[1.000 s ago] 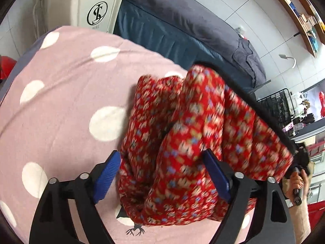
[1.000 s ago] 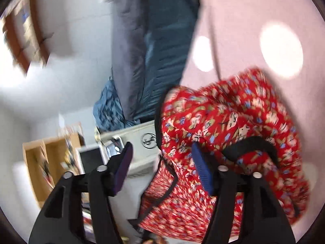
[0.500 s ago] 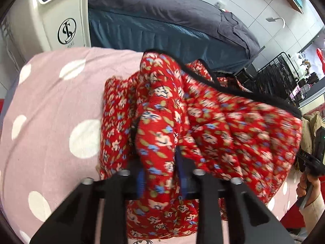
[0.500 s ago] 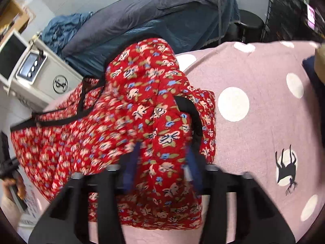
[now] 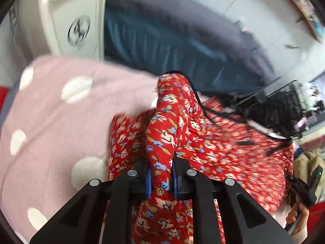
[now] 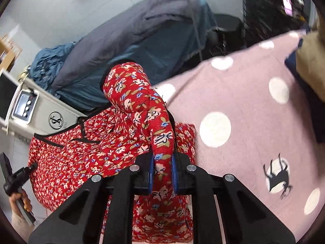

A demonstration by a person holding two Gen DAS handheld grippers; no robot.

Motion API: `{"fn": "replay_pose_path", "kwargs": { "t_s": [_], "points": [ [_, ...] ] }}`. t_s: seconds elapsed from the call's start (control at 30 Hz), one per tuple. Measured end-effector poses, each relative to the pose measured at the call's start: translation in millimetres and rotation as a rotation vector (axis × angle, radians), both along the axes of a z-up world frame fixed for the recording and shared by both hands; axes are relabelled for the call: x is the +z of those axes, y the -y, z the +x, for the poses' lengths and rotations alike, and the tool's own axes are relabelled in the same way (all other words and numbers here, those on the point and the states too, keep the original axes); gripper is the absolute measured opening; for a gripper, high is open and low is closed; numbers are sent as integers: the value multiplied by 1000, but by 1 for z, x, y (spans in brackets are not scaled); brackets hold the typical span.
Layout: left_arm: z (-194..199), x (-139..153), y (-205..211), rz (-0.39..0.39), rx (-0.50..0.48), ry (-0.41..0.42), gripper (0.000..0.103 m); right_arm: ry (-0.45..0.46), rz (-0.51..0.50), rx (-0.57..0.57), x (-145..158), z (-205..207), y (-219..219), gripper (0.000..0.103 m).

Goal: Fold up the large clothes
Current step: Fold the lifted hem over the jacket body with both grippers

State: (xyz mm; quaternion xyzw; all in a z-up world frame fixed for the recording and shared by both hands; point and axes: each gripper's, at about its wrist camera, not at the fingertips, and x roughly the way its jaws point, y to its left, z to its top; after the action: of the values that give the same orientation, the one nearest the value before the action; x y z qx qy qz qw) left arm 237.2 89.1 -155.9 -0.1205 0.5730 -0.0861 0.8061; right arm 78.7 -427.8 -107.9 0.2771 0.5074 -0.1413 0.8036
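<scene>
A red floral garment (image 5: 213, 148) with black trim hangs stretched between both grippers above a pink blanket with white dots (image 5: 52, 109). My left gripper (image 5: 161, 180) is shut on a bunched fold of the garment. My right gripper (image 6: 163, 171) is shut on another bunched fold of the same garment (image 6: 91, 148). Each view shows the other hand-held gripper at the far end of the cloth: the right one (image 5: 302, 191) and the left one (image 6: 14, 179). The garment's lower part droops out of sight below the fingers.
The pink dotted blanket (image 6: 243, 122) has a black animal print (image 6: 278, 177). A white machine with a logo (image 5: 79, 30) stands behind it, also seen in the right wrist view (image 6: 40, 109). A dark blue-grey covered couch (image 5: 182, 38) lies beyond. A tan item (image 6: 310, 61) sits at the blanket's right.
Both grippers went from open around the garment to shut on bunched folds. The garment has since been lifted and spread out between them, off the blanket.
</scene>
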Motion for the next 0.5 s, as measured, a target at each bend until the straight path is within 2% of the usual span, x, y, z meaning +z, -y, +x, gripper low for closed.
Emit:
{"fn": "replay_pose_path", "kwargs": {
  "t_s": [0.03,0.1,0.17,0.2,0.23,0.27,0.33,0.4,0.5],
  "points": [
    [3,-12,1,23,4,-31,28,-32,14,-16,-14,1,1,14],
    [3,-29,-2,50,19,-60,40,-69,14,-16,-29,3,1,17],
    [0,-33,-7,39,37,-57,50,-100,-3,-8,-38,6,-2,27],
    [-1,-32,-11,33,52,-55,61,-103,-11,-11,-40,7,-1,30],
    [-2,-29,-16,45,75,-56,74,-106,-20,-15,-42,11,-1,39],
    [-2,-28,-20,47,84,-54,77,-110,-32,-21,-41,11,2,50],
    [-6,-21,-27,32,92,-39,81,-119,-41,-36,-39,8,4,61],
    [-9,-13,-33,24,101,-17,83,-111,-27,-43,-37,5,9,65],
    [-24,14,-37,103,137,79,85,-80,-70,-46,-24,-4,11,66]
  ]
}}
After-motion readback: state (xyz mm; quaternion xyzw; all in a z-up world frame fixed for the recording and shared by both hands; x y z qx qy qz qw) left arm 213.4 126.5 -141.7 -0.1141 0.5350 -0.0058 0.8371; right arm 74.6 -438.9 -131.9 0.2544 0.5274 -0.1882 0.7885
